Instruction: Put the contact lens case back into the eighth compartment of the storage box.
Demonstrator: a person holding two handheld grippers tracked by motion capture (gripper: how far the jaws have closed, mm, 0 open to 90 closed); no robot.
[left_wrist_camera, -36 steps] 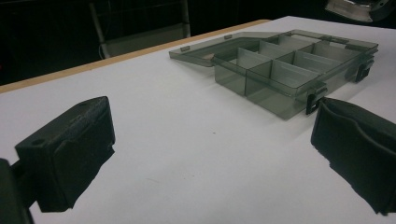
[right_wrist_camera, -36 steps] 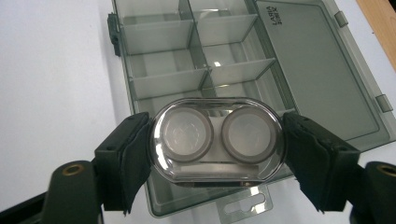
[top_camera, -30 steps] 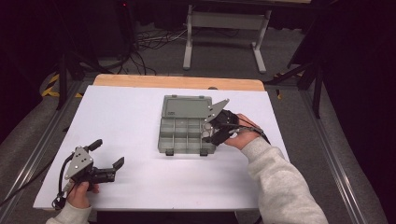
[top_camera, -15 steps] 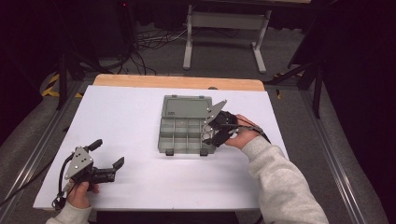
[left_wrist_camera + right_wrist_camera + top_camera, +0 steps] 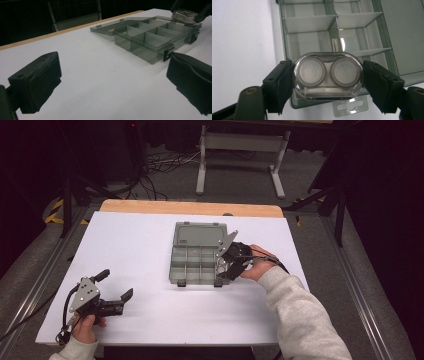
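Left gripper (image 5: 116, 301): lower left of the high view, held in a hand (image 5: 85, 326) just above the white table (image 5: 135, 245); its jaws stand wide apart with nothing between them, and in the left gripper view bare tabletop shows in the gap.
Left cable: loops down from the gripper at the lower left edge of the table in the high view.
Box (image 5: 195, 262): a grey see-through compartment box at the middle of the high view, its lid (image 5: 199, 234) lying open flat on the far side; in the left gripper view it sits in the upper right of the frame, with two dark latches along its near wall.
Blister pack (image 5: 328, 75): a clear oval pack with two round discs side by side and a hang tab, centre of the right gripper view, over the near edge of the box; whether it touches the box cannot be told.
Right gripper (image 5: 328, 82): pinching the blister pack by its two ends, one pad on each; in the high view it sits at the right edge of the box, just right of centre.
Right hand (image 5: 257, 266): right of centre, grey sleeve running to the lower right corner.
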